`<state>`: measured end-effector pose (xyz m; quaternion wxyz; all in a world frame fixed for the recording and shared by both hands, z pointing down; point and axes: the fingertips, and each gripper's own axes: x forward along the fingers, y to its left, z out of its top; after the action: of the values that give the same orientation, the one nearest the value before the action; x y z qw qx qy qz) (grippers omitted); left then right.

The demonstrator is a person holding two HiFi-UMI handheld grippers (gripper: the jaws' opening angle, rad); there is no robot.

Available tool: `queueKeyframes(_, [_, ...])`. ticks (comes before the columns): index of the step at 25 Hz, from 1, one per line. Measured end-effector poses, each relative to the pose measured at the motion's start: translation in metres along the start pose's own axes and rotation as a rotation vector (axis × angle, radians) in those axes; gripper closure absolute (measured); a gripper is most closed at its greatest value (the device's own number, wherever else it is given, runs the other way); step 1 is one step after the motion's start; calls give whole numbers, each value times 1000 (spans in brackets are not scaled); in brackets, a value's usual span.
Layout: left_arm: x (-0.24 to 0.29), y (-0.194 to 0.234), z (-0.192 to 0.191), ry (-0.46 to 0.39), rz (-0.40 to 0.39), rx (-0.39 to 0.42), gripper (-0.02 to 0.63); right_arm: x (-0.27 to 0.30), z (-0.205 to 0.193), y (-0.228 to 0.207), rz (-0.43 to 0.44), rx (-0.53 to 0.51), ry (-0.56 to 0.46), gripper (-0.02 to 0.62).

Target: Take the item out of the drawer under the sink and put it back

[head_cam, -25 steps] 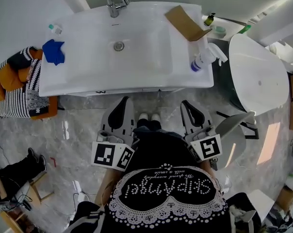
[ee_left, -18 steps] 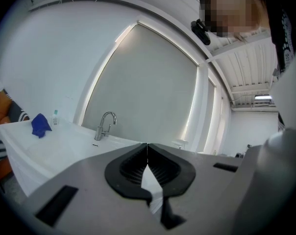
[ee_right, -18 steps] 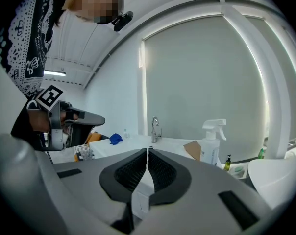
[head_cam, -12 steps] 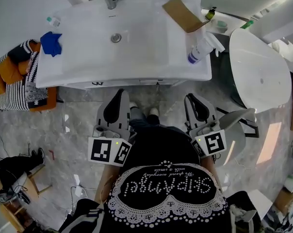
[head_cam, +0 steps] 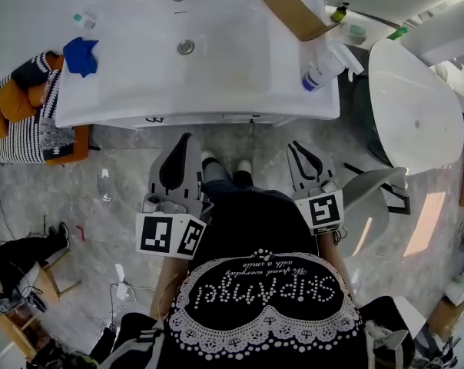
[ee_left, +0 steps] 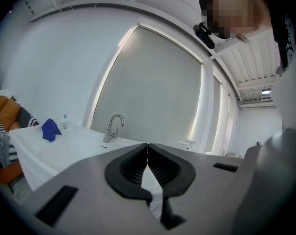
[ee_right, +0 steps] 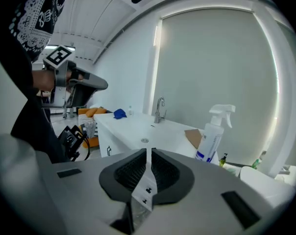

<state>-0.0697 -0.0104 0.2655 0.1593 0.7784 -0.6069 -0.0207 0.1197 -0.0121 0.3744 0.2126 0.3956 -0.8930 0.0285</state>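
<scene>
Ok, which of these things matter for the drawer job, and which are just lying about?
Job: drawer front under the sink, shut; left gripper and right gripper, both closed and empty.
Lying about: blue cloth, spray bottle, cardboard piece, small bottle, pile of clothes.

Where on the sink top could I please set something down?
The left ledge is bare from the blue cloth to the front edge, beside the basin. The right end is crowded by the cardboard sheet and spray bottle.

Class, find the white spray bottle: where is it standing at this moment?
In the head view the spray bottle stands at the right end of the sink counter, next to the brown cardboard sheet and right of the basin drain.
</scene>
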Motion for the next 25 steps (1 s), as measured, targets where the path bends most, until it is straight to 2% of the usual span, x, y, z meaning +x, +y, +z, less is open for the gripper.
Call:
queueKeyframes(2, [-3,2,0,-1,9,-1,600,5,-4,2,23,4,13,572])
queueKeyframes(5, [-7,4,-1,-1,22,-3,601,9,0,4,50,42,-28,572])
queueKeyframes(7, [-9,4,-1,0,24,-2,600,11,2,4,55,65,-57,472])
queueKeyframes(13, [-11,5,2,2,22,-1,600,28,-19,2,85,143,-19,476])
queueKeyframes(21, [-13,7,-3,27,24,-4,601,51,-64,2,72,108,100,476])
queueKeyframes(25, [-17,10,-6,37,40,-8,601,58,-81,2,66,125,139,476])
